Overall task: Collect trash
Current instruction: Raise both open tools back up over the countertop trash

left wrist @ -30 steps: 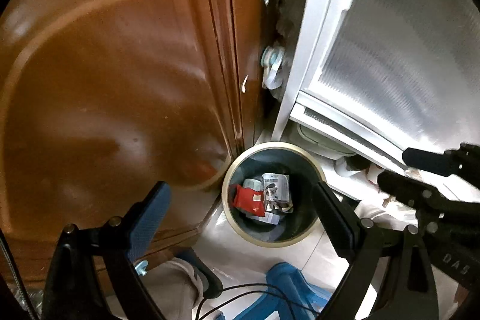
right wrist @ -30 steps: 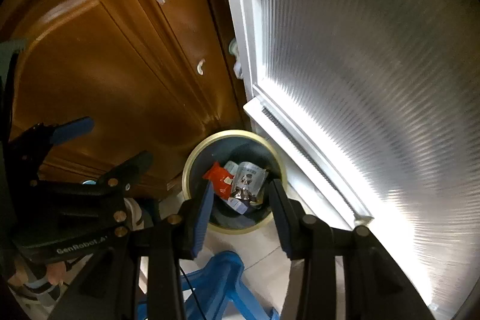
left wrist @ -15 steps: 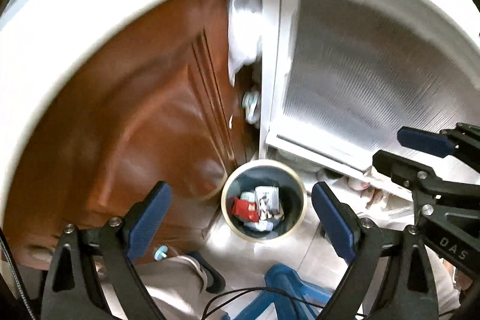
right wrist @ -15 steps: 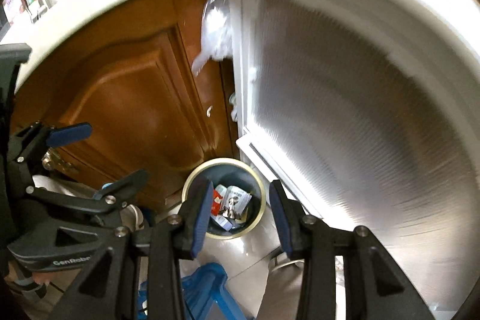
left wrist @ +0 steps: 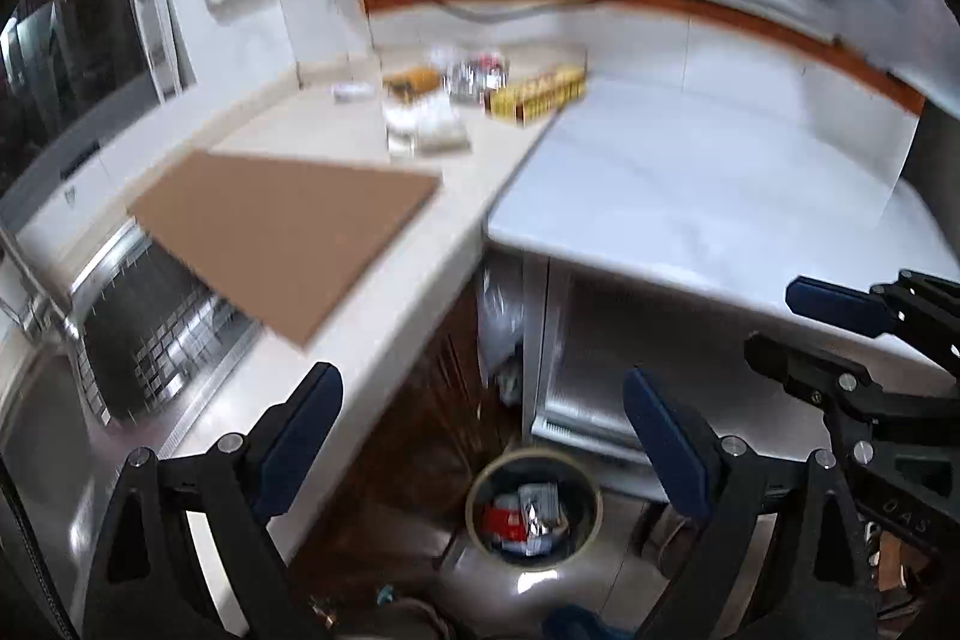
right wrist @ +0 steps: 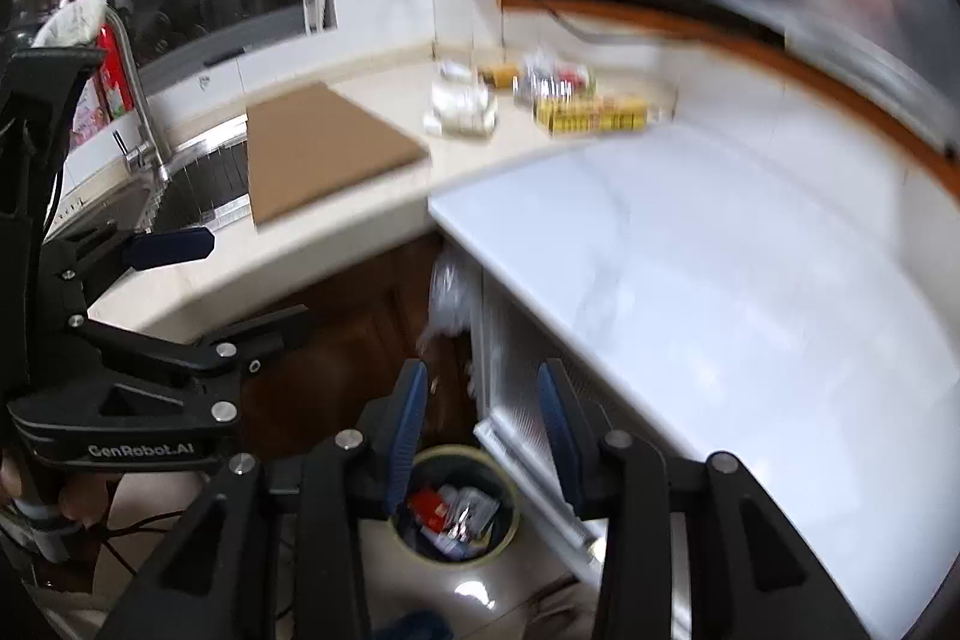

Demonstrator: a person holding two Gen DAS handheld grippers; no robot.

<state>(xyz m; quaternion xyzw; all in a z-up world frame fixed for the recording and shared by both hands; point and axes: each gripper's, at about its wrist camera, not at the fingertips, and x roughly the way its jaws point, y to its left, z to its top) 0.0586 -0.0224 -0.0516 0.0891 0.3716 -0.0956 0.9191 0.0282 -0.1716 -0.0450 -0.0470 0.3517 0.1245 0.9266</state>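
Observation:
A round trash bin [left wrist: 477, 484] stands on the floor below the counter, with a red wrapper [left wrist: 503, 520] and a silvery wrapper [left wrist: 540, 508] inside. My left gripper [left wrist: 480, 430] hangs high above it, open and empty. The right wrist view shows the bin [right wrist: 510, 490] low between my fingers. My right gripper [right wrist: 483, 418] has its jaws partly apart with nothing between them. At the back of the counter lie a yellow box [right wrist: 591, 115], white packets [right wrist: 462, 109] and shiny wrappers [right wrist: 552, 79]. Each gripper shows in the other's view, the right gripper [left wrist: 840, 334] and the left gripper [right wrist: 240, 286].
A brown cardboard sheet [left wrist: 282, 232] lies on the beige counter [left wrist: 372, 340], partly over the steel sink [left wrist: 156, 334]. A faucet [right wrist: 135, 100] stands at the left. A white surface [right wrist: 720, 280] adjoins on the right. Brown cabinet doors [left wrist: 414, 436] rise behind the bin.
Both grippers have risen and tilted up from close over the bin. The counter top has come into view and the bin looks smaller and lower. Both jaws stand as before.

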